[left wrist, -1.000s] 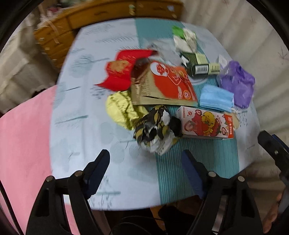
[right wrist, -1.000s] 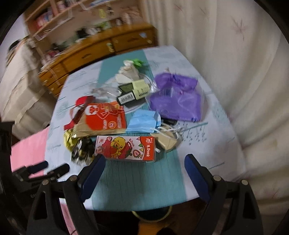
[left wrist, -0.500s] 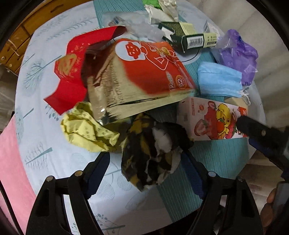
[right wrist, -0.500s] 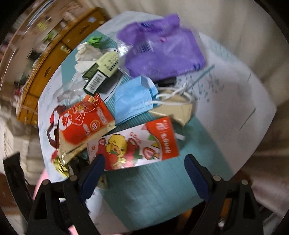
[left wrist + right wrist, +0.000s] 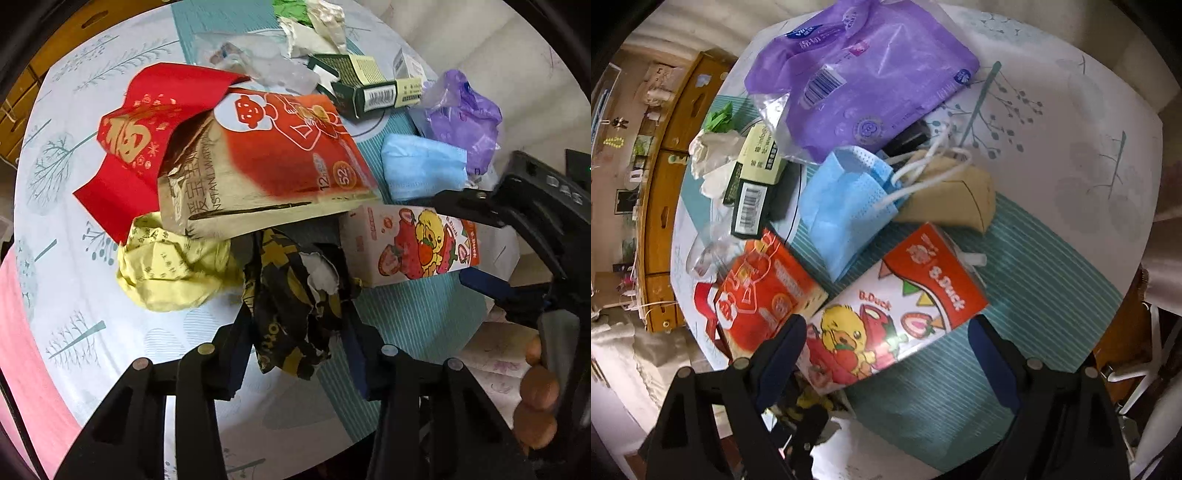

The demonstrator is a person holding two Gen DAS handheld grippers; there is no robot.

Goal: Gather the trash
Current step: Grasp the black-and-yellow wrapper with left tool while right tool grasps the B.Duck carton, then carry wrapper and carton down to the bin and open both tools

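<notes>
**Left claw on the crumpled wrapper, right claw lining up the duck carton**

Left side first: I've got the left gripper [image 5: 297,328] closed in around the black-and-yellow crumpled wrapper [image 5: 295,302], a finger pressed against each flank, so I'd call that a grab in hand, though I can't confirm it is off the cloth. It sits toward the near edge of the tabletop [image 5: 92,295], just right of the yellow paper ball [image 5: 170,273] and under the lip of the orange warmer pouch [image 5: 266,162]. My judgement: lift straight up, gently, because the pouch overhangs it and could drag along.

Over to the right: the right gripper [image 5: 886,350] is spread wide with nothing in it. The B.Duck carton [image 5: 894,314] lies tilted on the teal striped band, its near end reaching in between the fingers, left fingertip just beside its lower-left end, right fingertip apart from its red end. Next I'd push forward to straddle it and squeeze across the narrow faces. The blue face mask [image 5: 846,199] sits just beyond, touching it.
</notes>
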